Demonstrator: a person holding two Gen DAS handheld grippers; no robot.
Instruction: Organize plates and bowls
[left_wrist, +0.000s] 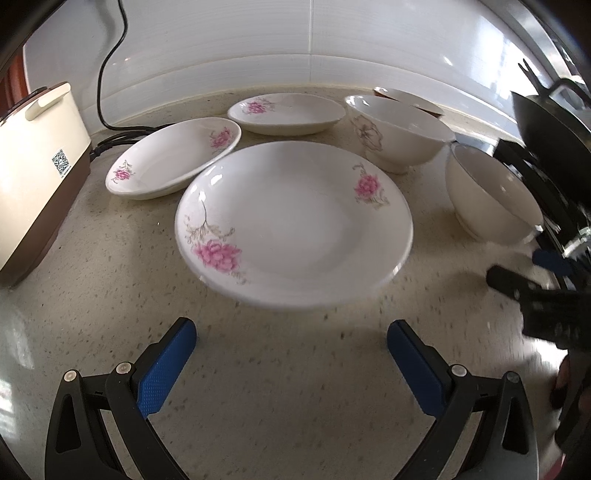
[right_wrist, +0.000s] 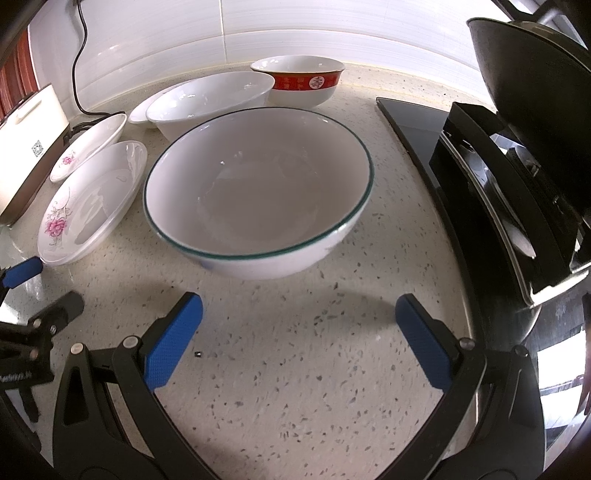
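Ahead of my wide-open left gripper (left_wrist: 291, 354) and right gripper (right_wrist: 299, 328), glazed plate (left_wrist: 295, 225) and bowl (right_wrist: 258, 188) look slick and breakable, so I'd pinch their rims.

Three plates (left_wrist: 293, 221) are set toward the counter's (left_wrist: 277, 369) left edge, three bowls (right_wrist: 258, 192) toward its right edge beside the stove (right_wrist: 480, 206); an appliance (left_wrist: 37, 166) is placed far left.
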